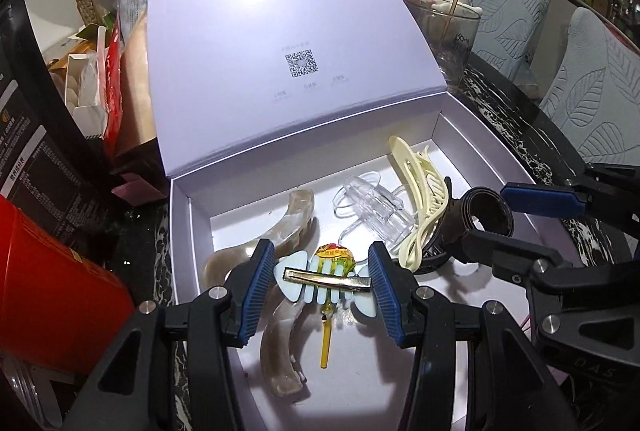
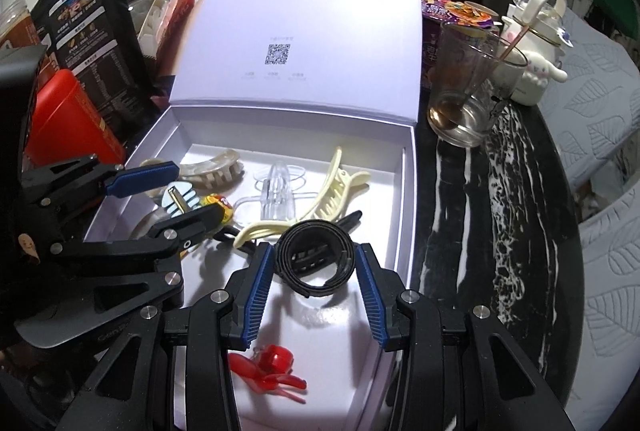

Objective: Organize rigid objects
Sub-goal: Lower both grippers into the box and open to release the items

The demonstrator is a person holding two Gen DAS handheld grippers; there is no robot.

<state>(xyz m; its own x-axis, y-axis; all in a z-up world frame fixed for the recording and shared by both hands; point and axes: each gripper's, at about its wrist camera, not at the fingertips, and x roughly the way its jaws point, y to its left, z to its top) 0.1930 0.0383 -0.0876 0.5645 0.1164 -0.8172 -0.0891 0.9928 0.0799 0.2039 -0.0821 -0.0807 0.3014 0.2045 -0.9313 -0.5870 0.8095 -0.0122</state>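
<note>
Left gripper [image 1: 322, 285] pinches a pale-blue fishbone hair clip [image 1: 320, 281] with a metal bar, over the box [image 1: 182, 231] — right gripper [image 2: 314, 267] squeezes a black rolled band [image 2: 316, 259] above the glossy claw clips.

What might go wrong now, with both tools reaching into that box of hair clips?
1. The left gripper pinches the blue clip only at its ends, so it might twist or slip out onto the lollipop.
2. The black band in the right gripper is a loose coil and could spring free or unroll.
3. The grippers sit close together over the crowded box; they may bump each other or snag the cream clip.
</note>
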